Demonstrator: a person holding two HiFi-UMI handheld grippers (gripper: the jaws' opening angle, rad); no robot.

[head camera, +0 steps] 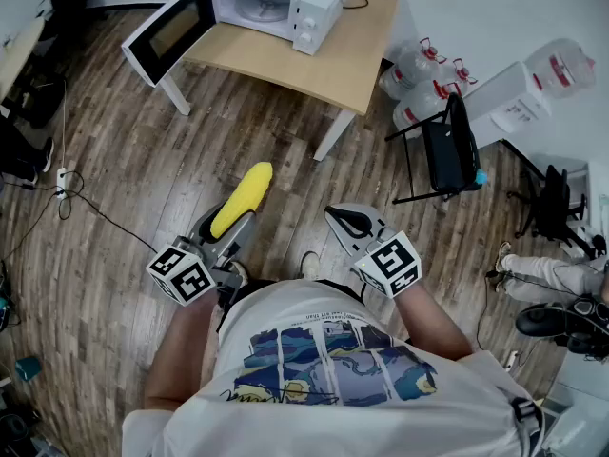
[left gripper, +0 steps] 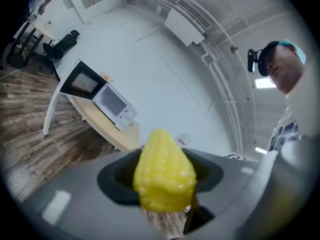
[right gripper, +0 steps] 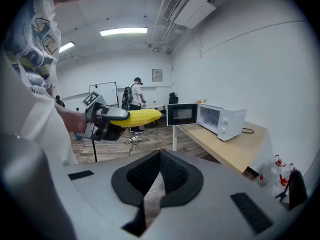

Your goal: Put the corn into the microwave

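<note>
Between the jaws of the left claw (head camera: 231, 225) sits the corn (head camera: 245, 193), gripped at its lower half, with the tip projecting forward. Pickup is complete. Beside it, the right claw (head camera: 348, 221) is closed on nothing.

Well ahead of both claws stands the microwave (head camera: 282, 0) on the desk (head camera: 347, 63), its door (head camera: 169, 32) already swung wide. Its inside appears empty, though the view is too distant for certainty.

Outstanding: carry the corn across the floor (head camera: 124, 160) to the desk, pass it through the opening, set it on the turntable (head camera: 259, 9), and release. The door needs no action. Progress is judged near the midpoint.
</note>
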